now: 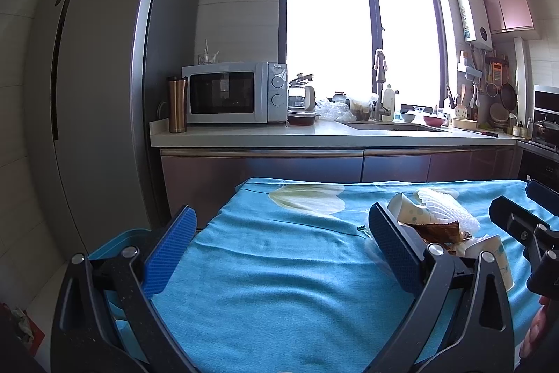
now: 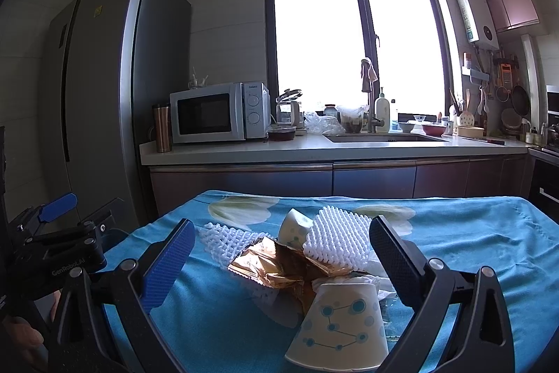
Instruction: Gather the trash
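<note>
A pile of trash lies on the blue tablecloth (image 2: 471, 254): a near paper cup (image 2: 340, 325) on its side, a second paper cup (image 2: 295, 228) behind it, white foam netting (image 2: 337, 238) and a brown foil wrapper (image 2: 276, 264). My right gripper (image 2: 281, 254) is open, its jaws on either side of the pile, holding nothing. My left gripper (image 1: 279, 250) is open and empty over bare cloth (image 1: 279, 285), left of the pile. In the left wrist view the far cup (image 1: 412, 214), the netting (image 1: 443, 207) and the wrapper (image 1: 440, 231) show beyond its right finger.
A blue bin (image 1: 115, 242) sits low at the table's left edge. Beyond the table stand a kitchen counter (image 2: 314, 145) with a microwave (image 2: 218, 112) and a sink (image 2: 384, 138), and a tall fridge (image 1: 101, 93) on the left.
</note>
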Demonstrator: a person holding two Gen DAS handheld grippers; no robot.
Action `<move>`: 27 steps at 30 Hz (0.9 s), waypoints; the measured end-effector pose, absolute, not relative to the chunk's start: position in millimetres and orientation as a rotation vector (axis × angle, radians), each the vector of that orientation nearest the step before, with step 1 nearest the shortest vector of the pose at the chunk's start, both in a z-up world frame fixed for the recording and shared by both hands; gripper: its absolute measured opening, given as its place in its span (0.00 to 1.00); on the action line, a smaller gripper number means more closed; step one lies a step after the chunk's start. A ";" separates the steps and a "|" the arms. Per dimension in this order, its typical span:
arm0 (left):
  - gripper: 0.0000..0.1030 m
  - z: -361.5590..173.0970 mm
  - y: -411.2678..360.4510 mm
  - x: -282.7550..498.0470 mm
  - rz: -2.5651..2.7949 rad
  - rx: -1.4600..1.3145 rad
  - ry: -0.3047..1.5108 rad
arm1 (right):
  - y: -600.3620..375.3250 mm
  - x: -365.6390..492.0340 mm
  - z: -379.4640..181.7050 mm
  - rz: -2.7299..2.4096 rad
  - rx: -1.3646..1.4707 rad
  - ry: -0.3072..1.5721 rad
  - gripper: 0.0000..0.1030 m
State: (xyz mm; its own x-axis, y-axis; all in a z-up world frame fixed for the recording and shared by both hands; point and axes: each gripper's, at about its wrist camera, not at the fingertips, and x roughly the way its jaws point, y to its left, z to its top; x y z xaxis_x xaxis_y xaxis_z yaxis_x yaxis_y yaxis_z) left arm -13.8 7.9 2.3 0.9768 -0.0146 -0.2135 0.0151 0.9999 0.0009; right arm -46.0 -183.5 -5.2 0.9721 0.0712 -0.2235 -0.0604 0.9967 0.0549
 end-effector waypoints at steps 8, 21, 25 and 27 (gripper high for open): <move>0.95 1.8 7.3 -14.0 -0.017 0.003 0.215 | -184.3 -45.1 -5.9 0.067 0.052 0.229 0.94; 0.95 0.3 6.4 -13.0 -0.022 0.001 0.220 | -185.7 -44.8 -6.5 0.058 0.048 0.234 0.94; 0.95 0.0 5.4 -12.6 -0.023 0.001 0.222 | -184.8 -43.5 -7.0 0.059 0.047 0.235 0.94; 0.95 -0.1 5.6 -12.3 -0.021 0.000 0.222 | -184.6 -43.0 -7.2 0.059 0.046 0.238 0.94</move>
State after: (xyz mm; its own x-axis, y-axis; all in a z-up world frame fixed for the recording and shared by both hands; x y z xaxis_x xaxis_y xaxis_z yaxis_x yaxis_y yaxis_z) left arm -12.3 5.6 -0.1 0.9752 -0.0211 -0.2202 0.0211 0.9998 -0.0026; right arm -43.0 -184.6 -7.2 0.9702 0.0637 -0.2339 -0.0528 0.9972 0.0526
